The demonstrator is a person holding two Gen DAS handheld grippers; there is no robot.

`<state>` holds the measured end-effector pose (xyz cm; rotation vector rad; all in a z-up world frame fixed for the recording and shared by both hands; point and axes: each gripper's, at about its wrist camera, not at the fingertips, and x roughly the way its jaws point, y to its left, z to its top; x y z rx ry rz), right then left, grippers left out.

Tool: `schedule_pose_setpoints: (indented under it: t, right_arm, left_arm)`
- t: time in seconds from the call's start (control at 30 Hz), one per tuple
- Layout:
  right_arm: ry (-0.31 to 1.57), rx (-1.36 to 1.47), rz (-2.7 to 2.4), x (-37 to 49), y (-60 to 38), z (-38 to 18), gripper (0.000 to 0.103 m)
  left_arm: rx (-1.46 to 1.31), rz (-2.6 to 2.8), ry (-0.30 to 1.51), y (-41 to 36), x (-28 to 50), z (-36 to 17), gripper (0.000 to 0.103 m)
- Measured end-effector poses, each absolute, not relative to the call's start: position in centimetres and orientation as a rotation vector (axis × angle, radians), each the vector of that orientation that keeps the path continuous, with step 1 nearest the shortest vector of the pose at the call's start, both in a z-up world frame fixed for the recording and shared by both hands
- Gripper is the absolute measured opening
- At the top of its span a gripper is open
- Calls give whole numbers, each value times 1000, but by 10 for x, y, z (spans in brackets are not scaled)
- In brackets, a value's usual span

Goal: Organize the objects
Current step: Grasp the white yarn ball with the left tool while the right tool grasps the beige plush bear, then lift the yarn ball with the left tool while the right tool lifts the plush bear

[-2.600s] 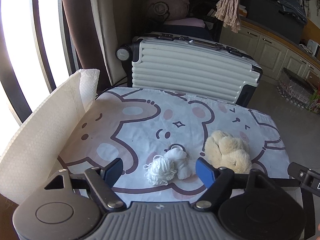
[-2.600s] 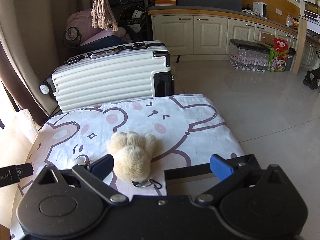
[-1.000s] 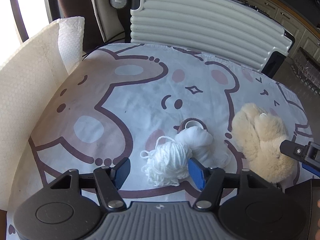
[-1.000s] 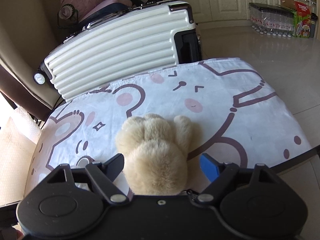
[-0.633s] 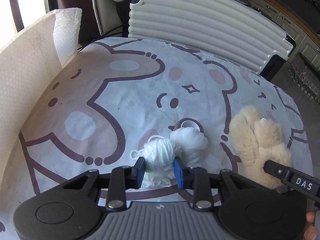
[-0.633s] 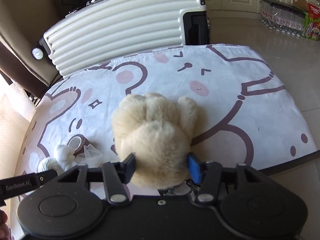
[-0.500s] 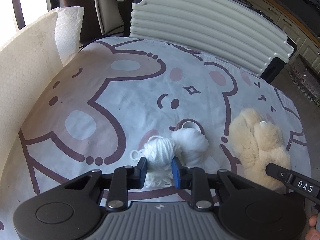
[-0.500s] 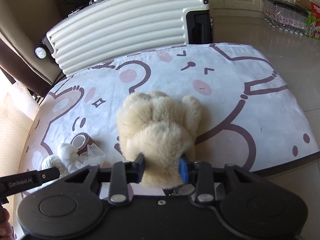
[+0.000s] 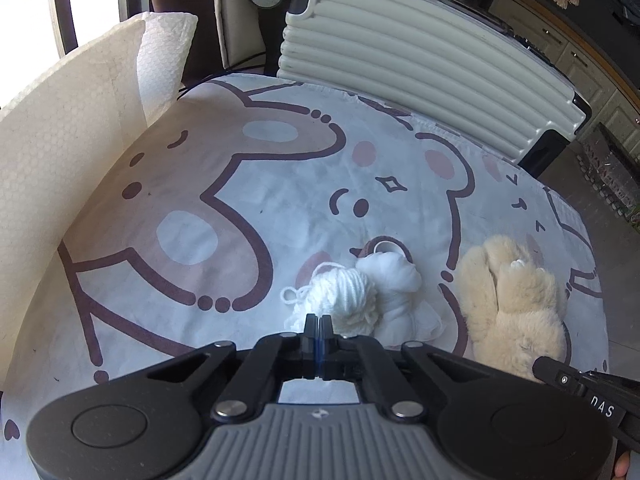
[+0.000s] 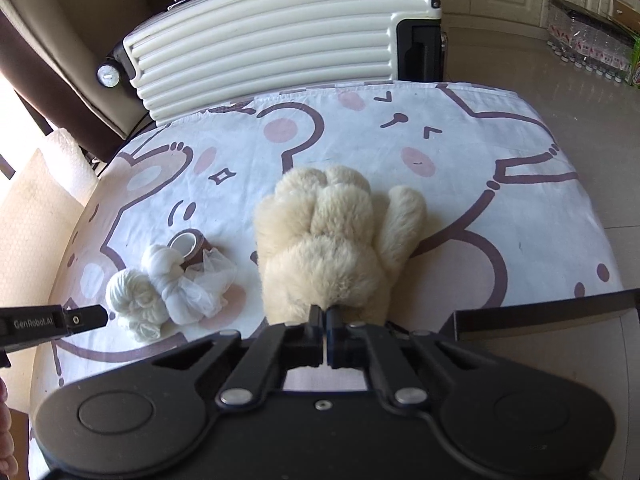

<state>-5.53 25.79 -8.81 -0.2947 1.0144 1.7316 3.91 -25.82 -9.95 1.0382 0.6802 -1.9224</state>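
— Bear-print sheet (image 9: pixel 240 184) covers the table, ribbed white suitcase (image 9: pixel 420 56) behind it. L side?

— Left gripper (image 9: pixel 318 326): fingers pressed together at the near edge of the white yarn ball (image 9: pixel 348 296); looks pinched on strands, can't confirm. Yarn touches a white gauze bundle (image 9: pixel 394 280), tape roll (image 10: pixel 186 243) just behind.

— R?

— Right gripper (image 10: pixel 324 318): fingers narrow, nipping fur at the near end of the cream plush toy (image 10: pixel 336 236), which lies on the sheet w/ yarn to its left.
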Motion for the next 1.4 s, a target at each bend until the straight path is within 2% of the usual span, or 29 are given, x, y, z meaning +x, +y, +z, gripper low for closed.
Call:
schedule_pose_setpoints:
  t: [0.2, 0.27, 0.3, 0.33, 0.4, 0.5, 0.67, 0.7, 0.77, 0.83, 0.93, 1.13, 1.4]
  right_arm:
    - [1016, -311, 1759, -54, 239, -78, 1]
    - [1026, -329, 1775, -53, 232, -76, 1]
    - [1035, -335, 1781, -53, 229, -75, 1]
    - [1045, -345, 1787, -53, 225, -75, 1]
    - [1055, -364, 1793, -53, 220, -74, 1]
    - [1075, -386, 1808, -53, 214, -72, 1]
    - [1082, -403, 1818, -56, 209, -71, 1]
    - [1089, -400, 1817, -56, 210, -72, 3]
    - [1103, -395, 1790, -57, 213, -75, 18]
    - [1101, -405, 1759, -57, 218, -79, 45]
    - [1112, -414, 1714, -58, 226, -86, 62]
    - [1117, -414, 1689, -70, 245, -93, 78]
    - [1090, -490, 1608, -91, 263, -106, 86]
  left_arm:
    - [1016, -1938, 689, -255, 42, -94, 0]
    - [1029, -1950, 673, -253, 40, -96, 5]
    - [1037, -1953, 669, -253, 38, -98, 8]
    - [1049, -1947, 666, -253, 37, -101, 17]
    - [1065, -1944, 665, -254, 35, -106, 27]
    - [1084, -1928, 682, -256, 32, -115, 31]
    - [1099, -1934, 686, -257, 22, -126, 49]
    - [1105, -1935, 682, -257, 19, -128, 50]
    - [1120, -1933, 676, -257, 15, -133, 51]
    - [1133, -1923, 667, -258, 12, -138, 52]
    - [1138, -1901, 671, -262, 10, -145, 53]
    - [1157, -1891, 651, -266, 6, -154, 61]
    - [1155, -1909, 633, -268, 3, -156, 61]
